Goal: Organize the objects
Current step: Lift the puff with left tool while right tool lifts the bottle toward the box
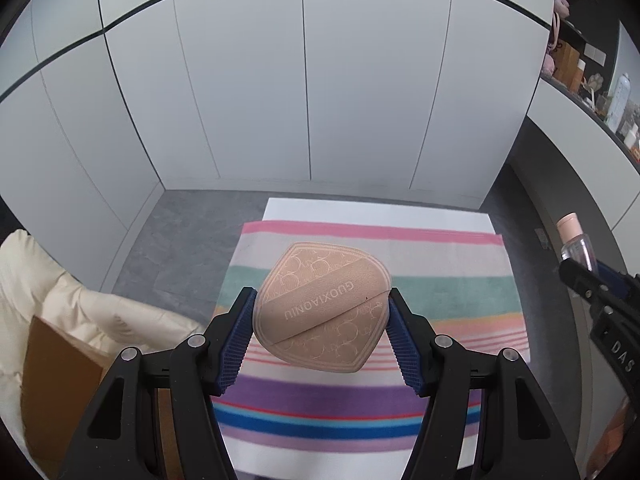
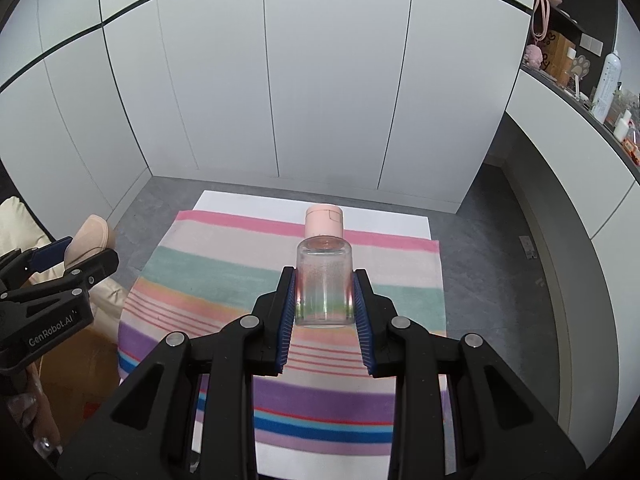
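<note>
Jacket: cream padded jacket (image 1: 60, 300) lies far left of the left claw, with a brown cardboard piece (image 1: 60, 380) against it.
Left claw: left claw (image 1: 322, 312) is closed on a peach makeup puff (image 1: 324, 304), its blue pads pressing the puff's two sides.
Puff: held in the air between the pads, flat face toward the camera, its printed band running diagonally across it; the wider rounded end points away from the claw, the pointed end back toward it.
Towel: striped towel (image 1: 440, 280) lies below and beyond both claws, spread flat on a white counter (image 1: 360, 210) whose bare edge shows past the towel's far side.
Right claw: right claw (image 2: 324, 300) is clamped narrow on a clear bottle (image 2: 324, 280), blue pads against its left and right walls.
Bottle: upright between the pads, its pink cap (image 2: 324, 222) at the end away from the claw, its base level with the middle of the pads; clear of the towel beneath.
Claws together: in the right wrist view the left claw sits at the left edge with the puff in it; in the left wrist view the bottle's cap shows at the right edge.
Shelf: dark shelf (image 2: 580, 92) far right of the right claw carries a white spray bottle (image 2: 606, 84), boxes and small items.
</note>
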`<state>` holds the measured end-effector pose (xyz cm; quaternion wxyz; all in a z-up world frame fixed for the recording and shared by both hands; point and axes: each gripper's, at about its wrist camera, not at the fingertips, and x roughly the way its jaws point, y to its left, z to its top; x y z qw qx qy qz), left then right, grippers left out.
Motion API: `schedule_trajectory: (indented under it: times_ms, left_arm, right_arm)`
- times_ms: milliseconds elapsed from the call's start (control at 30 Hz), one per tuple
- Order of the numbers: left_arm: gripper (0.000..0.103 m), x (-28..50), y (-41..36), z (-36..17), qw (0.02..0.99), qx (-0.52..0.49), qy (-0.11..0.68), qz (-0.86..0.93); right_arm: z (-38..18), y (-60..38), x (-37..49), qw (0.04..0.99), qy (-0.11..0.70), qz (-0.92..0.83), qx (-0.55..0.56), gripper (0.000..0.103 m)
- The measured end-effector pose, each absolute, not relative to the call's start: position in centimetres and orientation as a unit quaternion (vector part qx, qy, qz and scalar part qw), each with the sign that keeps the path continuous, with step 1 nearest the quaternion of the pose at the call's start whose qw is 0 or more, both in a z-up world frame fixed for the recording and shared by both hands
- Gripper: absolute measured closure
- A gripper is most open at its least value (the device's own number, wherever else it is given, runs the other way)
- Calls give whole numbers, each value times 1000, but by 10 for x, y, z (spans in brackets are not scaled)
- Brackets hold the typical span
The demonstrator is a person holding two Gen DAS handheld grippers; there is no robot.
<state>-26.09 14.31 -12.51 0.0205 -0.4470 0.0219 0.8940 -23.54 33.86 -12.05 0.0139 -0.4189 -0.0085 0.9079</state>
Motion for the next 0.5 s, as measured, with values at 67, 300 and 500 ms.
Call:
schedule_trajectory:
  times_ms: [67,300,500]
  left_arm:
    - [38,-252,141,-125,10,-451,30,892]
    - [38,-211,127,-121,14,-460,37,887]
    - [38,-164,118,-117,25,-455,43,889]
  right_arm:
    - [-118,339,-223,17,-13,908,-418,74]
    - [-118,344,-177,20,-11,906,-423,74]
    - [-119,342,-130,2,-12,904,-427,74]
